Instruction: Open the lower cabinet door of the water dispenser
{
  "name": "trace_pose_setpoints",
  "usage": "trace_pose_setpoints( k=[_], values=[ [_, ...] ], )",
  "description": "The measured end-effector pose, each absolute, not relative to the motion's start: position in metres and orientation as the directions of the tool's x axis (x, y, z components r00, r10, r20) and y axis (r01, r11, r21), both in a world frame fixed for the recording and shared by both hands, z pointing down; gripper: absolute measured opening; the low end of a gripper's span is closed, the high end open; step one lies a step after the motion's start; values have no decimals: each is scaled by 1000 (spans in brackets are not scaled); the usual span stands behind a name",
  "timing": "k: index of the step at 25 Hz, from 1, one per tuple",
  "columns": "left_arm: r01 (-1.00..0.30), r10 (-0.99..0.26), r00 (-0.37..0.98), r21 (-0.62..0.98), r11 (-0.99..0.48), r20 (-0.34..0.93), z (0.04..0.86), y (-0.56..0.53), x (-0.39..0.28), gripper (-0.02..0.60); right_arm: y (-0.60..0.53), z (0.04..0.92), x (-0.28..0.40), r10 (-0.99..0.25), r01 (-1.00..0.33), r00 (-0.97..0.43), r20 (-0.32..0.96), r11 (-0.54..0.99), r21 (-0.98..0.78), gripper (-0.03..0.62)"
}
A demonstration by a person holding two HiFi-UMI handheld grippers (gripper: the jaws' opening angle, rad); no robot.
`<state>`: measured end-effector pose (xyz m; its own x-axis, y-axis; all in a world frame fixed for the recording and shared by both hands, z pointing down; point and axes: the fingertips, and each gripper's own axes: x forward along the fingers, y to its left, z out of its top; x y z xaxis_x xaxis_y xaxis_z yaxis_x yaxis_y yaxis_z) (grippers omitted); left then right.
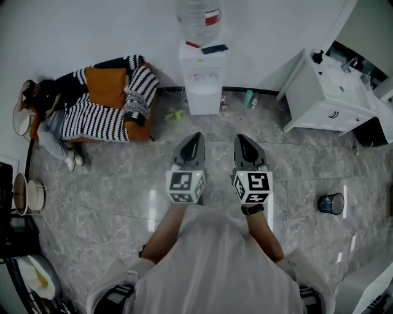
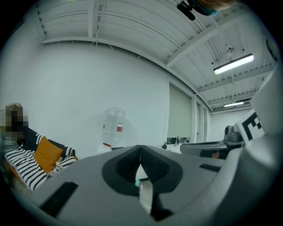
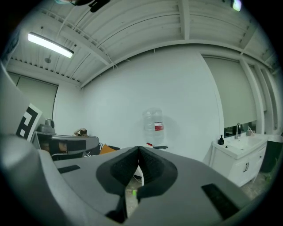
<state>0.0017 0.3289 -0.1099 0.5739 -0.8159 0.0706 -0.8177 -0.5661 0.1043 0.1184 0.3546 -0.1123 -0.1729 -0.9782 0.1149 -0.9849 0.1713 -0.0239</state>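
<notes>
Water bottle cut by top edge, lower cabinet door details too small

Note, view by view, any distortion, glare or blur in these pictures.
Head view: wide-angle bending curves the wall line; light streaks glare on the glossy floor. Left gripper view: fisheye with dark corners, a bright ceiling lamp, a mosaic patch at left. Right gripper view: same fisheye; the water bottle looks pale against the white wall.
</notes>
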Motion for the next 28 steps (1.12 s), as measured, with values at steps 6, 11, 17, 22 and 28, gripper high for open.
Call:
trace_pose_setpoints(
  k=[6, 11, 17, 22, 28],
  values=[
    [-819, -819, 570, 116, -562, 59, -113, 253, -23, 14, 283, -115, 86, -973, -980, -198, 117, 199, -7, 11],
    [-807, -806, 587, 122, -577, 72, -113, 201, -34, 14, 232, -118, 76, -976, -984, -176, 127, 177, -4, 11],
    [-789, -784, 612, 135, -599, 101, -102, 157, -42, 14, 185, -112, 60, -975, -986, -164, 151, 165, -7, 11],
    [-777, -770, 628, 143, -613, 114, -96, 125, -51, 14, 151, -109, 46, -974, -987, -156, 164, 158, 1, 11],
    [-772, -759, 635, 167, -613, 145, -83, 93, -68, 14, 122, -105, 31, -973, -990, -141, 185, 144, 2, 11]
  ],
)
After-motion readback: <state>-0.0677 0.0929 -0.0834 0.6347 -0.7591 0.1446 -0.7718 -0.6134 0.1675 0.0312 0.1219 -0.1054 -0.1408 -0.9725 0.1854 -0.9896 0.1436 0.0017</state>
